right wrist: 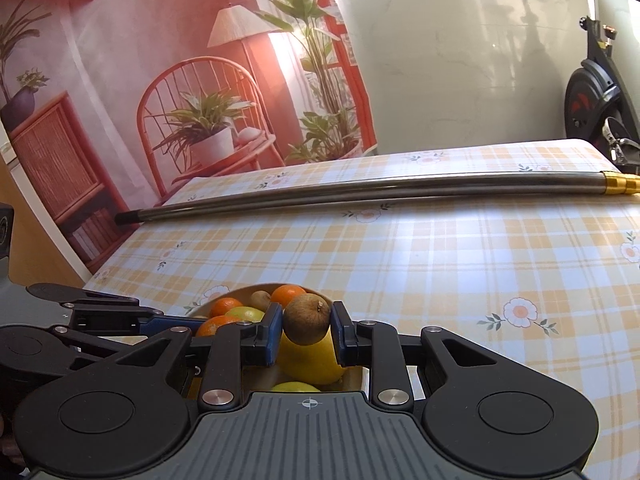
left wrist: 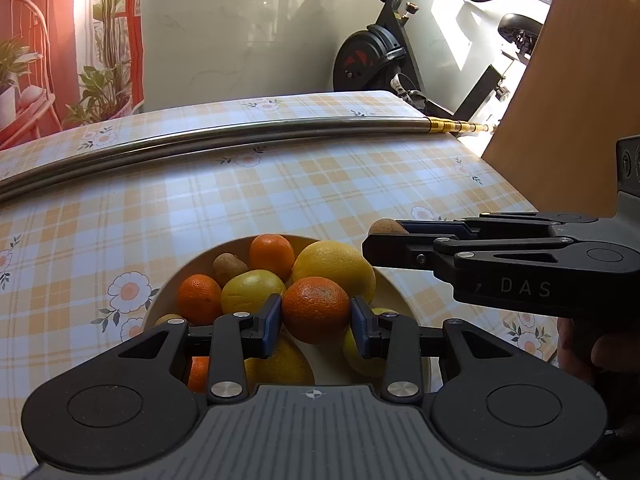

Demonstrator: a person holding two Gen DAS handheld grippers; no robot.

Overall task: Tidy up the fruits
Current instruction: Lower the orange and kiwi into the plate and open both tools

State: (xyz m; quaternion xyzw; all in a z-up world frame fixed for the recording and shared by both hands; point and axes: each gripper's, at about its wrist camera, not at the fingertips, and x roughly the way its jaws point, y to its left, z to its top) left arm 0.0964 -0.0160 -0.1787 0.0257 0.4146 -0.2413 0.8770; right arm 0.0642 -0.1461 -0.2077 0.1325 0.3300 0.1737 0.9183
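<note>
Checked yellow-and-white cloth with daisy prints covers the desk (left wrist: pixel 280 196); a long metal pole (left wrist: pixel 240 136) with a gold-ringed end lies along its far edge. Behind it: a pale wall, a red room-print backdrop (right wrist: pixel 180 80) on the left side, an exercise bike (left wrist: pixel 384 56) at the far right corner.

Near the desk's front edge sits my cream bowl (left wrist: pixel 168 292), piled with fruit: mandarins, yellow lemons, one brown kiwi (left wrist: pixel 228 266) toward the bowl's far rim.

My left claw (left wrist: pixel 316 322) is narrow, blue pads pressed on both sides of an orange mandarin (left wrist: pixel 316 308). That mandarin is over the middle of the bowl, above the pile; can't tell if it touches the fruit below.

My right claw (right wrist: pixel 307 330) is narrowed right down, clamped on a second brown kiwi (right wrist: pixel 307 320), stem end up and toward the right pad. In the left wrist view this claw (left wrist: pixel 380 236) comes in from the right, level, with the kiwi's tip poking out past its fingers, just beyond the bowl's right rim and above the cloth. In the right wrist view the kiwi sits above a big lemon (right wrist: pixel 312 364) in the bowl.

Part of my hand (left wrist: pixel 592 352) shows under the right claw's body, near the desk's right edge.
</note>
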